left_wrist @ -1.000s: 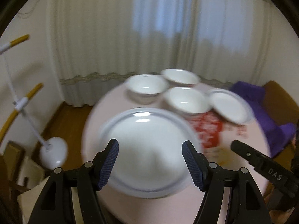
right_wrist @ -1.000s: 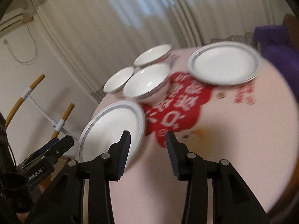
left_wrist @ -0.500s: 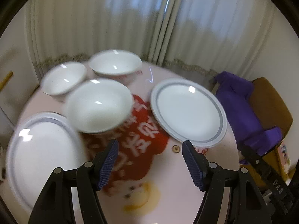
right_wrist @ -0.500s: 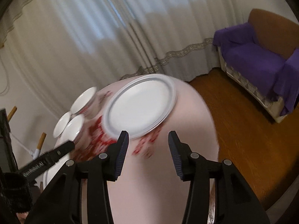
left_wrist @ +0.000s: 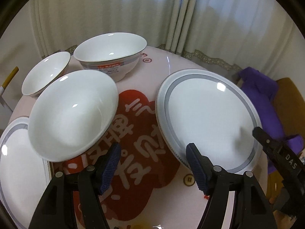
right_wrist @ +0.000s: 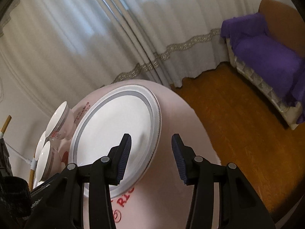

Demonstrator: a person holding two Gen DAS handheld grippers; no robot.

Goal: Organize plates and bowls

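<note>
On a round pink table point(left_wrist: 152, 66) with a red print stand three white bowls: a near one point(left_wrist: 72, 114), a far one point(left_wrist: 110, 55) and a smaller one point(left_wrist: 45, 72) at the left. A grey-ringed plate point(left_wrist: 205, 118) lies on the right and a second plate point(left_wrist: 15, 162) at the lower left. My left gripper point(left_wrist: 152, 152) hangs open above the red print, between the near bowl and the right plate, holding nothing. My right gripper point(right_wrist: 150, 139) is open over the right plate point(right_wrist: 114, 133), whose right rim lies between its fingers, untouched.
Curtains hang behind the table. A sofa with a purple cover point(right_wrist: 266, 57) stands on the wooden floor point(right_wrist: 228, 124) to the right, past the table's edge. A yellow-tipped stand point(left_wrist: 11, 76) rises at the left. The bowls point(right_wrist: 59, 122) crowd the plate's left side.
Both grippers have swung right across the table. The left went from over the left plate to the red print; the right now straddles the right plate's rim, jaws a little wider.
</note>
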